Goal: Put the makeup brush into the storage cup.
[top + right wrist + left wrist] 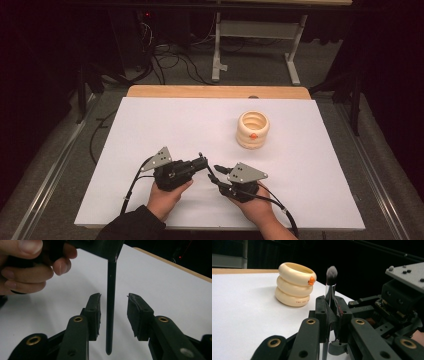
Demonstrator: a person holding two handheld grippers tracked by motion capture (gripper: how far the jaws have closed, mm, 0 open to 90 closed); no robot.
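Observation:
My left gripper [331, 302] is shut on a makeup brush [331, 275] and holds it upright, grey bristles on top above a silver ferrule. In the right gripper view the brush's black handle [110, 310] hangs down between the jaws of my open right gripper [114, 297], with a gap on each side. From above, the left gripper [202, 161] and right gripper [216, 175] meet tip to tip near the table's front middle, the thin brush [209, 170] between them. A cream ring-stacked holder [253, 129] with an orange beak stands beyond, also behind the brush [295, 285].
A white sheet [150, 130] covers the wooden table [200, 91]. A hand [30, 265] grips the left gripper's body. On the dark floor beyond the table lie cables [170, 62] and a white table frame [255, 30].

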